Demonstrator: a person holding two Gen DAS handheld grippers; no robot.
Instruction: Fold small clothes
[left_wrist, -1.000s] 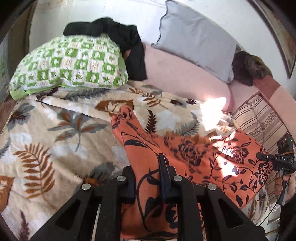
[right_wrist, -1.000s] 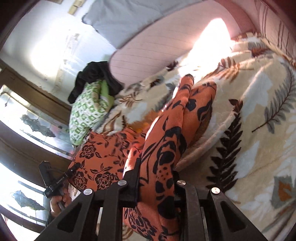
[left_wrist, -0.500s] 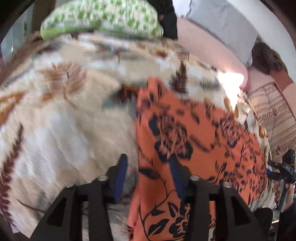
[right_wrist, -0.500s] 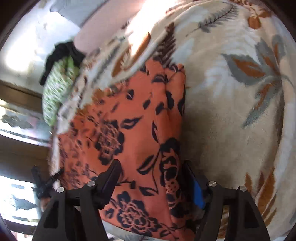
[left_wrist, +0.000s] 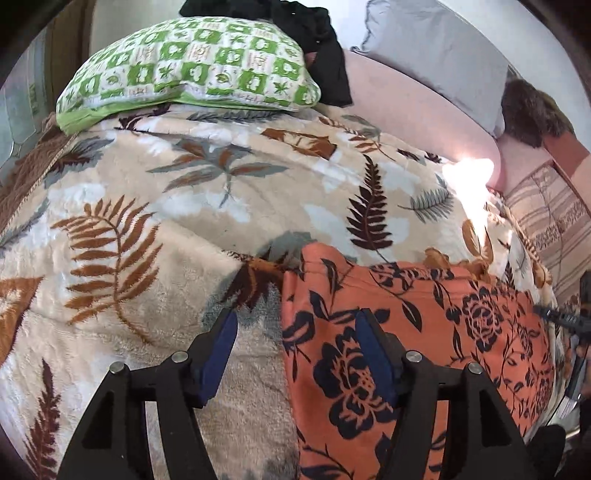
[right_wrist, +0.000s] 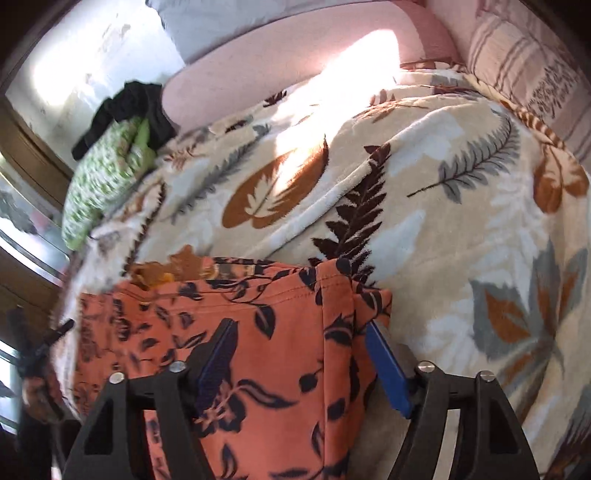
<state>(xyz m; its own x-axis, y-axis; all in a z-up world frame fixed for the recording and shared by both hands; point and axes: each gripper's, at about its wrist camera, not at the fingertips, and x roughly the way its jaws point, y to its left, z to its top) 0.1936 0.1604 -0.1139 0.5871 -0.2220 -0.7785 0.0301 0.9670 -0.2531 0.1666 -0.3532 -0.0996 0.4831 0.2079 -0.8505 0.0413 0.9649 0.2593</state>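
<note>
An orange garment with a dark floral print lies flat on the leaf-patterned blanket. My left gripper is open over its left edge, one finger above the blanket, the other above the cloth. In the right wrist view the same garment lies spread with its top hem facing away. My right gripper is open over its right edge, holding nothing. The right gripper also shows at the far right of the left wrist view.
A green-and-white checked pillow with a black garment on it lies at the head of the bed. A grey pillow leans on the pink headboard. A striped cushion is at the right.
Both grippers were shut on the orange garment and carried it; they have laid it flat on the blanket, opened and let it go.
</note>
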